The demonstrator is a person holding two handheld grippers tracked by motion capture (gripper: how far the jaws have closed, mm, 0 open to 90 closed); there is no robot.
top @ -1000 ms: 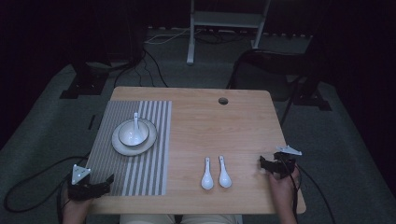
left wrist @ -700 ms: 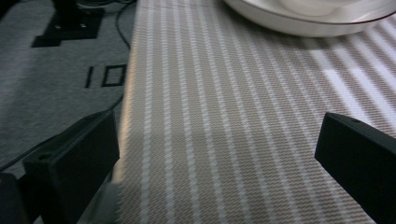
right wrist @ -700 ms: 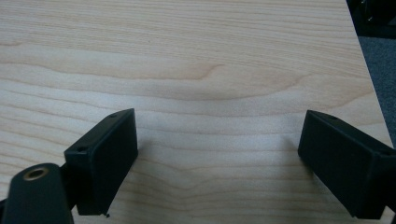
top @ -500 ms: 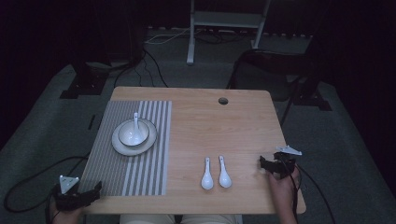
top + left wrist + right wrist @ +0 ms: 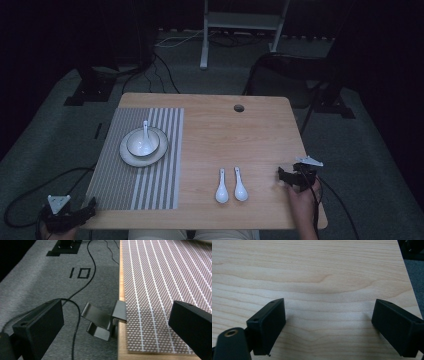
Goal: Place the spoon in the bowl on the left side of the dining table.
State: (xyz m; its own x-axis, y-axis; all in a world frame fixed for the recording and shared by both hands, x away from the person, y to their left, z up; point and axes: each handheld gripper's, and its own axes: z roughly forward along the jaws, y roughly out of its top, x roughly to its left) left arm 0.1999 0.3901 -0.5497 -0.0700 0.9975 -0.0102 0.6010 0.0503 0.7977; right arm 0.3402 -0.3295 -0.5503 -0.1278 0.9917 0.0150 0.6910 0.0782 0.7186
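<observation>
Spoons (image 5: 231,185), two white ones, lie side by side near the front edge of the wooden worktop (image 5: 240,135), bowls toward the person and handles pointing away, close together though I cannot tell if they touch. Just beside them on the person's right, the right tongs (image 5: 286,177) rest low over the wood, held in a hand (image 5: 303,197), jaws pointing toward the spoons and spread wide apart with nothing between them; the right gripper view shows bare wood grain between the two black jaws. The left tongs (image 5: 86,210) sit at the front left corner, half off the worktop's edge, also released and gripping nothing. In the left gripper view a metal clip (image 5: 105,321) bites the edge of the striped grey placemat (image 5: 137,165) and the board under it, right between the open jaws, with cable (image 5: 80,290) running over the grey carpet (image 5: 37,272) beyond. Farther back on the placemat stands a white plate (image 5: 131,157) carrying a bowl (image 5: 135,143), and a third spoon (image 5: 146,137) rests in that bowl, well apart from both tongs.
</observation>
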